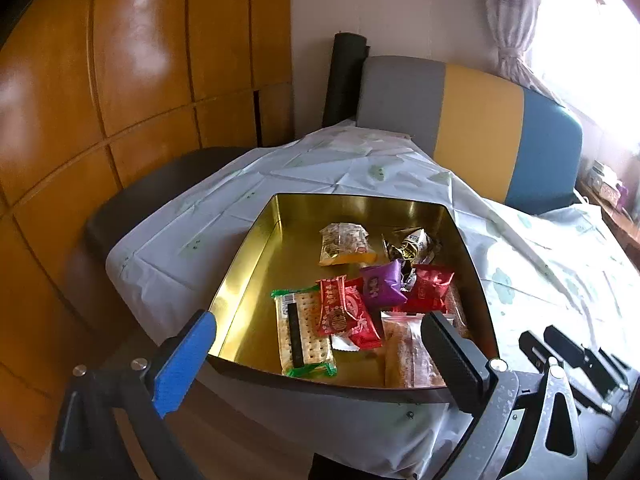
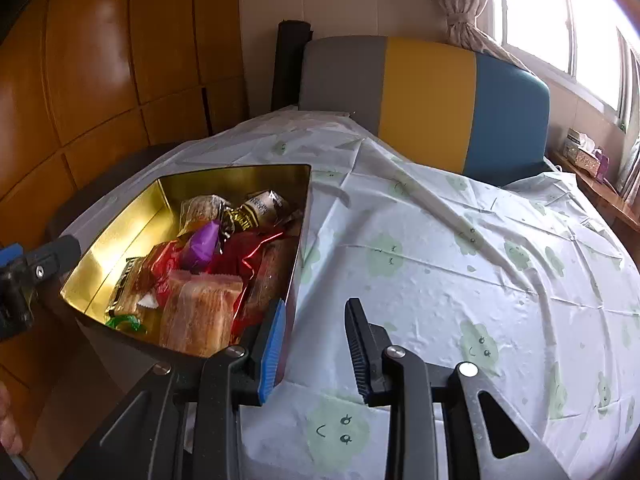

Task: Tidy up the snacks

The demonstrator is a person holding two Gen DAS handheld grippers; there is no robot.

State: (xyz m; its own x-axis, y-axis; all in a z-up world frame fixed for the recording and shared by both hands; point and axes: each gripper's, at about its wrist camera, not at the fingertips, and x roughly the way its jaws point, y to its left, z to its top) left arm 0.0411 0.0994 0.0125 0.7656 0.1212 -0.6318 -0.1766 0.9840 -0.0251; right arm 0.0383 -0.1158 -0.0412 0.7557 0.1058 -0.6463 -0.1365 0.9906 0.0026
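- Table under a pale cloth (image 2: 460,264) with green smiley prints
- Left gripper (image 1: 320,354): jaws spread wide, nothing between
- Right gripper (image 2: 314,350): jaws slightly apart, gripping nothing, beside tin
- Gold tin (image 1: 256,256): wrapped snacks (image 1: 360,300) heaped inside
- Striped chair (image 2: 424,100) beyond

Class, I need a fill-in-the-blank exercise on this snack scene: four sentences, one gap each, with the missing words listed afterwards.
1. The snacks lie inside a tin whose inner walls are ____ in colour.
2. The purple packet rests partly on a ____ packet to its right.
3. The cloth under the tin is printed with pale ____ smiling shapes.
4. The left gripper has its jaws wide open and holds ____.

Missing words: gold; red; green; nothing
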